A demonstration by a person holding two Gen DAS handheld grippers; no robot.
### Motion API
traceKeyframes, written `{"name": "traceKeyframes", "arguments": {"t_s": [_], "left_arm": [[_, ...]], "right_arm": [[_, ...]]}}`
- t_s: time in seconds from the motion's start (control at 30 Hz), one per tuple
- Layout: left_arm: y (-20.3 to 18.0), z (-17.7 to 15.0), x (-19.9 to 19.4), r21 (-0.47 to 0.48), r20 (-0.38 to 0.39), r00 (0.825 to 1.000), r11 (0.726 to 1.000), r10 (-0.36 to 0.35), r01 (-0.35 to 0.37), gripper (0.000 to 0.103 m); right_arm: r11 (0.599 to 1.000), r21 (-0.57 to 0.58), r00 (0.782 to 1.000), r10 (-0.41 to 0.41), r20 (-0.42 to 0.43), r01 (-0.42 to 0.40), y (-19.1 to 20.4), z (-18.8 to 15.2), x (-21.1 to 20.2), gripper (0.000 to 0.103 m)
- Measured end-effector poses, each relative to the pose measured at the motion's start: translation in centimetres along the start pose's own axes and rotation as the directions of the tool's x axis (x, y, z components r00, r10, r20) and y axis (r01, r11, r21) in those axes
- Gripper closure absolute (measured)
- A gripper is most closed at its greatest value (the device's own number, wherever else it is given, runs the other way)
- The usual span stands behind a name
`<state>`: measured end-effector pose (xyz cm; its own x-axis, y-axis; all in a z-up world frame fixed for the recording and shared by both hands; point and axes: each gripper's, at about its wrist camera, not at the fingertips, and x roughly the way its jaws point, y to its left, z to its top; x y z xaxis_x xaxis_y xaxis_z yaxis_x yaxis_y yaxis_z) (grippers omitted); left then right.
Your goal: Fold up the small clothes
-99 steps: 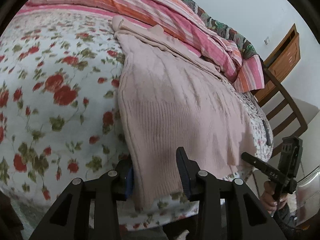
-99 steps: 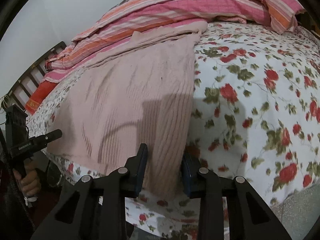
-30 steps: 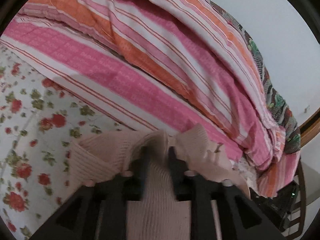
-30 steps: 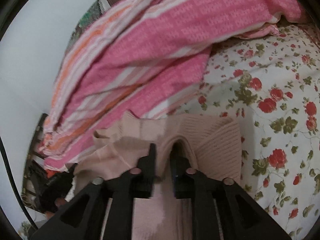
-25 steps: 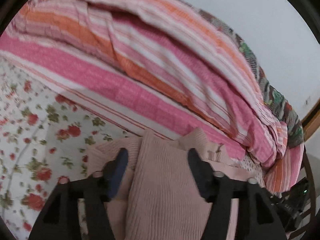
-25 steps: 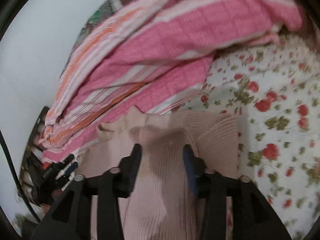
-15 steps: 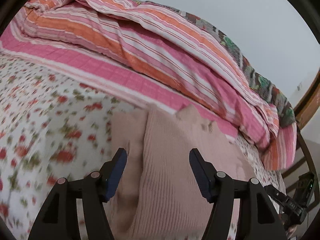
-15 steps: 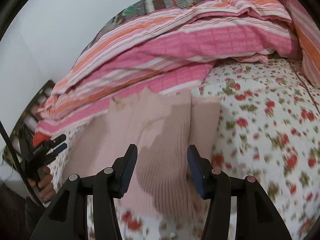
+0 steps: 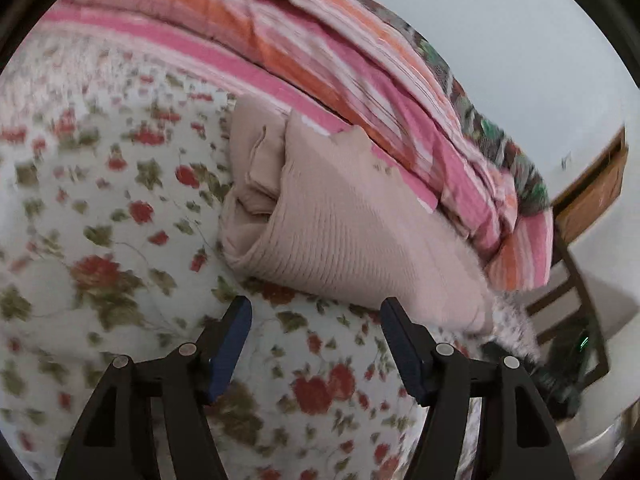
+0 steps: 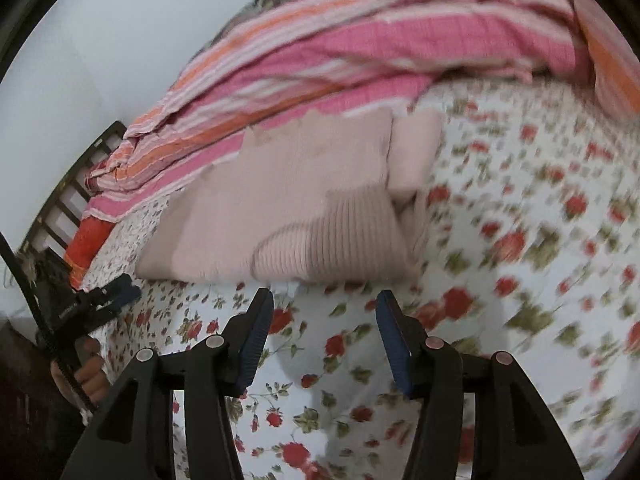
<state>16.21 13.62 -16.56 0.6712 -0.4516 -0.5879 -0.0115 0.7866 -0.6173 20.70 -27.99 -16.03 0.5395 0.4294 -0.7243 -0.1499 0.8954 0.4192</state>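
A pale pink knitted sweater (image 9: 340, 224) lies folded in half on the floral bedsheet (image 9: 100, 240), its folded edge nearest me. It also shows in the right wrist view (image 10: 288, 204). My left gripper (image 9: 316, 320) is open and empty, just short of the sweater's near left corner. My right gripper (image 10: 324, 312) is open and empty, just short of the near right part of the fold. The left gripper also shows at the left edge of the right wrist view (image 10: 96, 304), held by a hand.
A striped pink and orange quilt (image 9: 320, 52) is bunched along the far side of the bed against the wall. A wooden chair (image 9: 576, 304) and wooden furniture (image 9: 592, 192) stand at the bed's right end. A slatted bed rail (image 10: 76, 176) is at the left.
Both grippers carried the sweater's hem up to its collar, opened and let go. They have since pulled back toward me, leaving the sweater folded in half.
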Motion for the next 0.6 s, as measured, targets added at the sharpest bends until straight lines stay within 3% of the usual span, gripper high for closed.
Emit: {"name": "traceKeyframes", "arguments": {"t_s": [0.13,0.27,0.37,0.47,0.53,0.6], "left_arm": [[0.1,1.2,1.5,-0.037,0.024,1.000,0.999,-0.013,0.014,0.039],[0.4,2.6,2.9,-0.077,0.039,0.999,0.997,-0.005,0.008,0.043],[0.6,3.4,3.8,-0.092,0.038,0.998,0.995,0.041,-0.037,0.054],[1.0,4.0,4.2,-0.111,0.041,0.998,0.993,0.047,-0.042,0.064],[1.4,4.2,4.2,-0.128,0.041,0.999,0.992,0.014,-0.009,0.079],[1.6,4.3,4.0,-0.138,0.033,0.999,0.990,-0.002,0.006,0.087]], "right_arm": [[0.995,0.092,0.998,0.020,0.065,-0.026,-0.6,-0.4,0.6,0.048],[0.973,0.218,0.995,0.059,0.079,-0.075,-2.0,1.4,1.6,0.046],[0.957,0.279,0.994,0.056,0.096,-0.081,-2.7,2.6,2.5,0.046],[0.950,0.310,0.994,0.009,0.105,-0.041,-2.8,3.4,3.1,0.061],[0.952,0.304,0.997,0.006,0.076,-0.029,-3.0,3.7,3.9,0.091],[0.951,0.306,0.997,0.020,0.070,-0.041,-3.0,3.7,3.9,0.092]]}}
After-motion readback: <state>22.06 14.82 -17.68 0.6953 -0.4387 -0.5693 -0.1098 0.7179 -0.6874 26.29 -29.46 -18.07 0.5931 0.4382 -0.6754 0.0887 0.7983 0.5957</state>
